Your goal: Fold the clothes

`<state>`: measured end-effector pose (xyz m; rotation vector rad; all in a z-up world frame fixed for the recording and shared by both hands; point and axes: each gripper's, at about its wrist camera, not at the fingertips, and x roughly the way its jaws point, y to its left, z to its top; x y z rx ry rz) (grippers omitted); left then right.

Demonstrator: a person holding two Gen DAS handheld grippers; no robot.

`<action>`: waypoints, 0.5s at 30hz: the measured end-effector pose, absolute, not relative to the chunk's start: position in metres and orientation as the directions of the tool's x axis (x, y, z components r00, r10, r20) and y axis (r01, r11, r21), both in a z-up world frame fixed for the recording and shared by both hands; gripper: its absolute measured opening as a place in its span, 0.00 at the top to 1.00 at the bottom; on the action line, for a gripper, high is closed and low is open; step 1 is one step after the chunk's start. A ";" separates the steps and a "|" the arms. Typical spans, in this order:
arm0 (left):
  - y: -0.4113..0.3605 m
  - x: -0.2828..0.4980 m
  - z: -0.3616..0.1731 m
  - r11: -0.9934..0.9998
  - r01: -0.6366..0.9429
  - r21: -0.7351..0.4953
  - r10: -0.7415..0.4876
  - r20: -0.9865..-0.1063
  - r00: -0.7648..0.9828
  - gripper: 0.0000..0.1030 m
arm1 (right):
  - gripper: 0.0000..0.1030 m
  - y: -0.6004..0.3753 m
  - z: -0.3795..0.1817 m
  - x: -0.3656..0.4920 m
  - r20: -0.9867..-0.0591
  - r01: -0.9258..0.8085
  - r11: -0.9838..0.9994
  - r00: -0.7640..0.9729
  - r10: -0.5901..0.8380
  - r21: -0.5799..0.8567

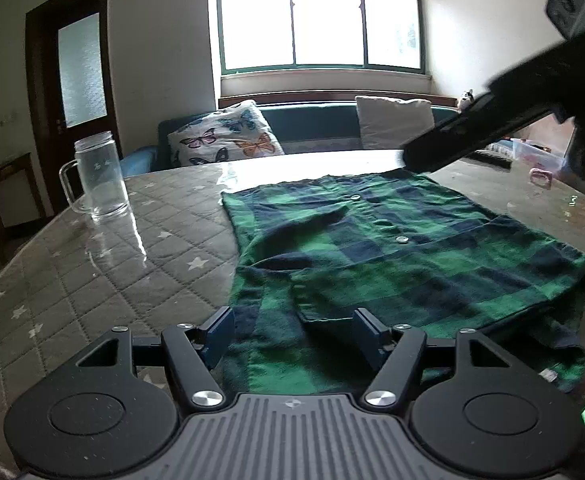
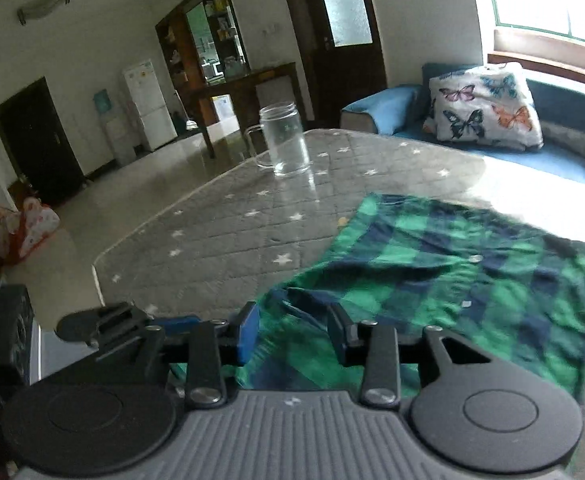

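On the quilted table (image 1: pixel 92 272), a green plaid shirt (image 1: pixel 392 248) lies folded; both grippers' fingers gape empty.

Shirt (image 1: pixel 392 252) flat on table (image 1: pixel 92 280); glass mug (image 1: pixel 100 176) left; sofa (image 1: pixel 312 124) behind.

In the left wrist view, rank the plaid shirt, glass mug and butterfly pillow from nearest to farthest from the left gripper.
From the left gripper:
1. Plaid shirt: right under and ahead of the open jaws, on the table.
2. Glass mug: farther out on the left, standing on the table.
3. Butterfly pillow: beyond the table's far edge, on the sofa under the window.
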<state>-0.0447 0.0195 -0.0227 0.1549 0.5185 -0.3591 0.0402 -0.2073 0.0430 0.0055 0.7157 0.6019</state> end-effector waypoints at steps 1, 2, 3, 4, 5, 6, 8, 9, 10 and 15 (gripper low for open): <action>0.017 -0.044 -0.022 0.922 0.384 0.050 -0.306 -0.511 0.803 0.35 | 0.57 -0.215 0.044 0.037 -0.619 -0.506 0.841 0.604 0.502 0.189; 0.014 -0.043 -0.022 0.918 0.393 0.051 -0.313 -0.512 0.800 0.35 | 0.55 -0.224 0.043 0.033 -0.628 -0.494 0.853 0.612 0.480 0.170; 0.011 -0.043 -0.022 0.914 0.402 0.053 -0.320 -0.513 0.796 0.35 | 0.55 -0.234 0.043 0.030 -0.639 -0.481 0.864 0.619 0.456 0.151; 0.007 -0.042 -0.022 0.910 0.410 0.055 -0.326 -0.515 0.793 0.36 | 0.55 -0.245 0.041 0.026 -0.651 -0.461 0.877 0.627 0.427 0.131; 0.005 -0.042 -0.021 0.907 0.418 0.056 -0.334 -0.513 0.791 0.37 | 0.55 -0.257 0.038 0.022 -0.665 -0.438 0.892 0.633 0.396 0.115; 0.002 -0.043 -0.021 0.903 0.427 0.056 -0.341 -0.511 0.789 0.39 | 0.55 -0.268 0.034 0.017 -0.681 -0.418 0.902 0.631 0.372 0.105; -0.001 -0.043 -0.019 0.902 0.427 0.061 -0.342 -0.502 0.794 0.43 | 0.55 -0.288 0.024 0.008 -0.707 -0.385 0.918 0.623 0.336 0.097; -0.002 -0.042 -0.018 0.902 0.427 0.064 -0.342 -0.496 0.798 0.44 | 0.55 -0.300 0.016 0.003 -0.725 -0.365 0.927 0.615 0.311 0.087; -0.004 -0.041 -0.016 0.901 0.428 0.067 -0.343 -0.492 0.800 0.47 | 0.55 -0.309 0.006 -0.002 -0.740 -0.348 0.934 0.607 0.291 0.082; -0.014 -0.031 -0.019 0.889 0.453 0.070 -0.354 -0.523 0.775 0.57 | 0.57 -0.335 -0.034 -0.021 -0.774 -0.290 0.951 0.577 0.261 0.105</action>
